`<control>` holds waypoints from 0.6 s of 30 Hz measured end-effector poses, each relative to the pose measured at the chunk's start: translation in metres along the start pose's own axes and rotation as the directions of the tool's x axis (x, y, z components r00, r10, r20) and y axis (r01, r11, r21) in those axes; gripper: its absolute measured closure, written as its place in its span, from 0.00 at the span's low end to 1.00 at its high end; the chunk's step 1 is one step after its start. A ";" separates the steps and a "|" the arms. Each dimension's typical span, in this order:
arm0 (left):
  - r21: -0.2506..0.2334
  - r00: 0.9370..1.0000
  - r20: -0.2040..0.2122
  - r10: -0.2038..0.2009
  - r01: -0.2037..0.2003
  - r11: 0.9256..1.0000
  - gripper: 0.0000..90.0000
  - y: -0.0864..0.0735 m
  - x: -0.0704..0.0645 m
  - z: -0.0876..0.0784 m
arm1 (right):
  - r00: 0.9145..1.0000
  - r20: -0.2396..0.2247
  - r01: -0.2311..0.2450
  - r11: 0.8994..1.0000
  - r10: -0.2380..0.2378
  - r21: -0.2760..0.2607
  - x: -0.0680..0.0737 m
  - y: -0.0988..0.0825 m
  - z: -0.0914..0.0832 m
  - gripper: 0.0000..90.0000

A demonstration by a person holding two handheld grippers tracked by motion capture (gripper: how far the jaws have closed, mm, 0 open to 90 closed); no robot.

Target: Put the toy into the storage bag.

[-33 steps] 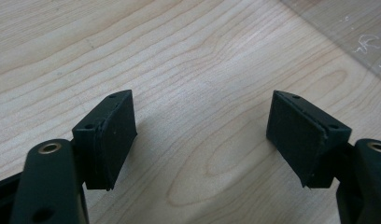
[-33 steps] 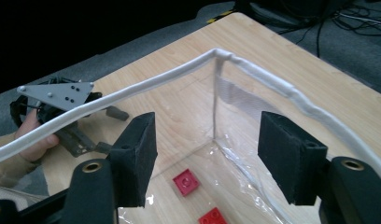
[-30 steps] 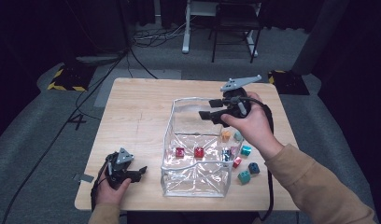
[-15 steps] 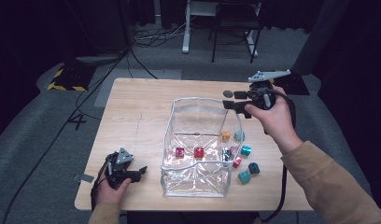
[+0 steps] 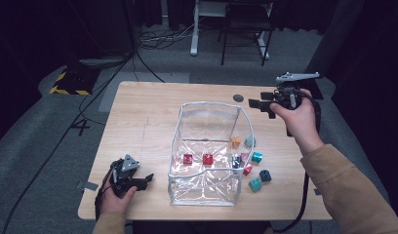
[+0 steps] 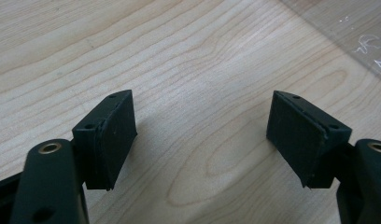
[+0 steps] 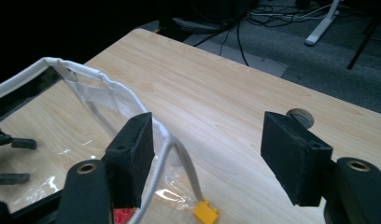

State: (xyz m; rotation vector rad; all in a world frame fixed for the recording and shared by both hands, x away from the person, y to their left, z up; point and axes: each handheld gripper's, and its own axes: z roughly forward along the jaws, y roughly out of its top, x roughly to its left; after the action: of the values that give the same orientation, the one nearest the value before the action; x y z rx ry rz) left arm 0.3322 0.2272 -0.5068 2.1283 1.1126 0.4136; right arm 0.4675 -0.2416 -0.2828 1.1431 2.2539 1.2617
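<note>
High view: your right gripper point(image 5: 262, 105) sits off the far right corner of the clear bag point(image 5: 209, 151), jaws spread wide with nothing between them; they have just been opening. Your left gripper point(image 5: 144, 179) rests near the front left of the counter point(image 5: 148, 112), jaws likewise parted and empty, close to the bag's left wall but apart from it.

Bag appearance: see-through plastic, box-shaped, standing upright with its mouth open to the top. White piping runs along the rim and down the corner edges. Walls are creased and catch the light in glints. It stands right of the counter's middle, toward the front.

Contents, seen through the plastic: two red blocks point(image 5: 188, 159) side by side on the bag floor, an orange block point(image 5: 235, 142) toward the back right, and further small blocks by the right wall, where you cannot tell whether they lie inside or outside. Teal and dark blue blocks point(image 5: 255, 184) lie on the counter just outside the right wall.

Right gripper view: the bag's white rim point(image 7: 100, 88) passes just by the left jaw; contact cannot be told. A yellow block point(image 7: 206, 212) lies below.

Left gripper view: bare wood between the jaws, a bag edge point(image 6: 366, 42) at upper right.
</note>
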 end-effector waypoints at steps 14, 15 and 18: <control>-0.002 1.000 0.000 -0.001 0.001 1.000 0.27 0.000 0.000 0.000 | 0.997 0.065 -0.040 0.997 0.036 0.069 -0.031 -0.049 0.033 0.39; -0.002 1.000 0.000 0.000 0.000 1.000 0.27 0.000 0.000 0.000 | 0.997 0.069 -0.046 0.996 0.040 0.072 -0.032 -0.053 0.036 0.39; -0.001 1.000 -0.001 0.000 0.000 1.000 0.27 0.000 0.000 0.000 | 0.996 0.079 -0.054 0.995 0.047 0.085 -0.037 -0.065 0.043 0.39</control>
State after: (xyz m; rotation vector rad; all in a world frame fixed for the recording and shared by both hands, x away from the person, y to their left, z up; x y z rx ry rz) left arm 0.3320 0.2271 -0.5069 2.1271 1.1129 0.4154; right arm 0.4844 -0.2644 -0.3641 1.2652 2.2560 1.1275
